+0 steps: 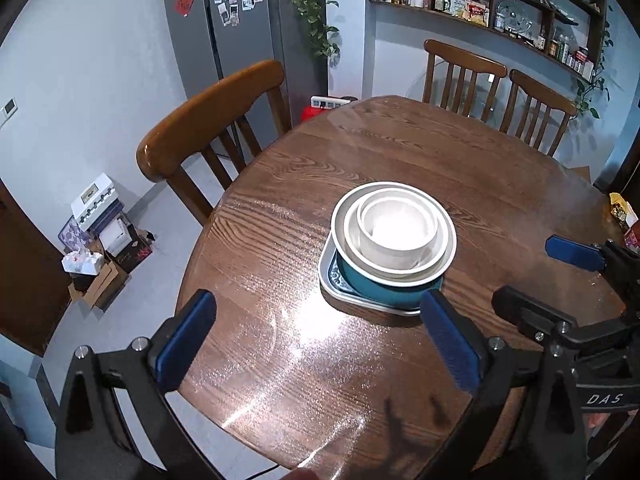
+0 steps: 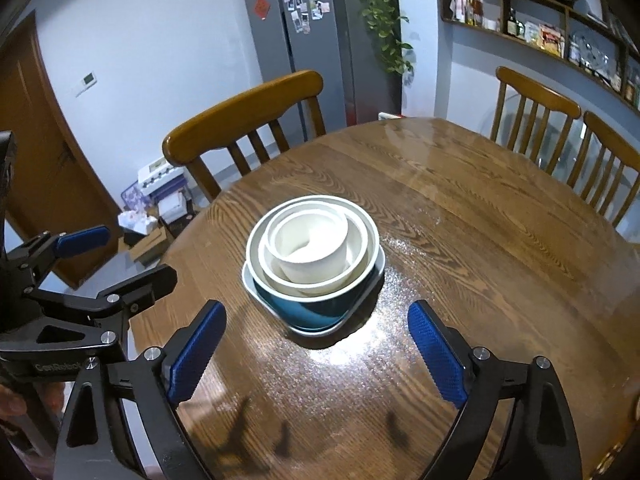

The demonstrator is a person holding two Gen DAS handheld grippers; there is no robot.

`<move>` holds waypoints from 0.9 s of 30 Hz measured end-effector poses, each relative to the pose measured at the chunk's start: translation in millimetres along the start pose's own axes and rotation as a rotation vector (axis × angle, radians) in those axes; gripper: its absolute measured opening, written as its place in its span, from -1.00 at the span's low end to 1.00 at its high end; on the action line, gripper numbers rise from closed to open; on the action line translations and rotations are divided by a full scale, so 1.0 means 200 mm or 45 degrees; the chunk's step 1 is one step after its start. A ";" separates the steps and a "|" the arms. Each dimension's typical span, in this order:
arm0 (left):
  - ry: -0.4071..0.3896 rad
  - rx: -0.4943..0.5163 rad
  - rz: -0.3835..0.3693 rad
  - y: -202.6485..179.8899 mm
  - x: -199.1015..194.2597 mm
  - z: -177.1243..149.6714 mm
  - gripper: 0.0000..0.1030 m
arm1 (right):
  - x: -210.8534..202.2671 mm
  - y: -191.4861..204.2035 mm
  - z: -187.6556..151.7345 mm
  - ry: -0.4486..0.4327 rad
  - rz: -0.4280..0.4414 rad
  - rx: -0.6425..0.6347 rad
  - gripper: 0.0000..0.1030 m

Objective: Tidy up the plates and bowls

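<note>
A nested stack stands mid-table. A pale square plate (image 1: 344, 300) (image 2: 354, 310) lies at the bottom, and a teal bowl (image 1: 372, 290) (image 2: 312, 308) sits on it. Inside that is a white bowl (image 1: 354, 246) (image 2: 276, 270), which holds a small white bowl (image 1: 400, 236) (image 2: 314, 260). My left gripper (image 1: 320, 340) is open, short of the stack, with bare tabletop between its blue pads. My right gripper (image 2: 316, 354) is open too, on the near side of the stack, holding nothing. Each gripper shows in the other's view, the right gripper (image 1: 552, 280) and the left gripper (image 2: 116, 260), both apart from the dishes.
The round wooden table (image 1: 400, 152) has a glossy cover. A chair (image 1: 208, 120) stands at its far left and two chairs (image 1: 500, 80) at the far right. A colourful packet (image 1: 622, 212) lies at the table's right edge. Boxes (image 1: 100, 240) clutter the floor on the left.
</note>
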State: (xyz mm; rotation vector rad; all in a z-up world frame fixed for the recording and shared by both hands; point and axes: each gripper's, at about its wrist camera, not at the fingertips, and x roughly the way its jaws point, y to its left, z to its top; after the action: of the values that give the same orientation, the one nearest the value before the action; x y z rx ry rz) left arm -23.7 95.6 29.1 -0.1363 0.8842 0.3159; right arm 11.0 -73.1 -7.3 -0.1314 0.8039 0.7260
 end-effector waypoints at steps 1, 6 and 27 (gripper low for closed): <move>0.004 0.000 0.001 0.00 0.00 0.00 0.97 | 0.00 0.00 0.00 -0.001 -0.004 -0.001 0.80; 0.021 0.005 0.023 0.01 0.01 -0.02 0.97 | -0.01 -0.01 -0.02 -0.004 -0.019 0.002 0.80; 0.021 0.015 0.095 0.00 0.04 -0.06 0.97 | 0.05 -0.09 -0.06 0.041 0.026 0.125 0.80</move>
State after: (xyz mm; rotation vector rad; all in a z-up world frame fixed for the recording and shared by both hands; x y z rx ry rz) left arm -27.8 95.4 15.0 -0.0955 0.9086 0.3793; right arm 19.2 -86.5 -25.7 -0.0472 0.8713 0.7038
